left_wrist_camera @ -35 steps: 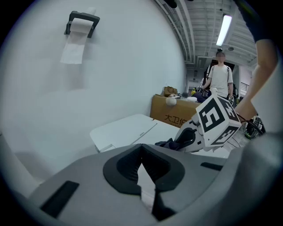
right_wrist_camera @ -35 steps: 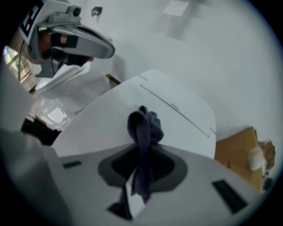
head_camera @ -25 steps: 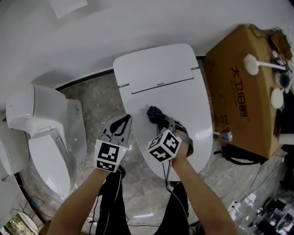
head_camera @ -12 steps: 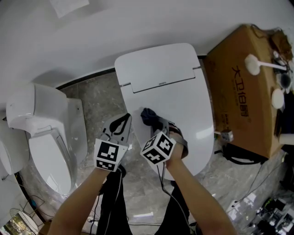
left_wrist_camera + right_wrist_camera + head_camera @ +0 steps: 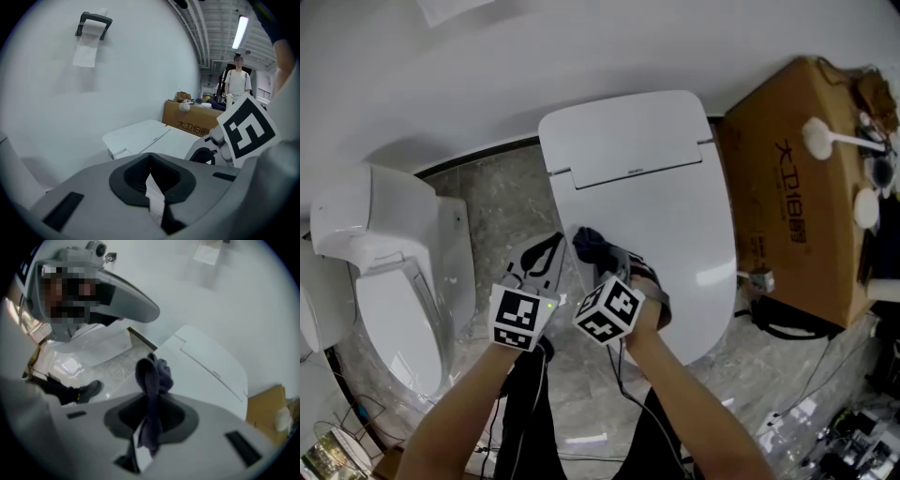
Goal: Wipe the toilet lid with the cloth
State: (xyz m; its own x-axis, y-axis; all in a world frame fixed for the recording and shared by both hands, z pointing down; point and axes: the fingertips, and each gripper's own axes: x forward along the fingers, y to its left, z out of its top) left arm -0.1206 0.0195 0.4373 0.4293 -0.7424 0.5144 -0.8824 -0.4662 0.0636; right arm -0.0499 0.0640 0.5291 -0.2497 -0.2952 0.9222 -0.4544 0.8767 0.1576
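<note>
Above white toilet lid (image 5: 661, 211), right hand-held gripper (image 5: 607, 259) clamps dark cloth (image 5: 588, 245).

Bunched dark blue cloth (image 5: 591, 246) lies on the closed white toilet lid (image 5: 675, 211), near its left edge

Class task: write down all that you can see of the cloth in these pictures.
The cloth is dark blue-grey, seemingly soft fabric, crumpled into a wad. The right gripper has its tongs shut on it: a strip hangs between them and the wad juts out ahead. It sits over the left part of the closed white toilet lid; contact cannot be confirmed.
</note>
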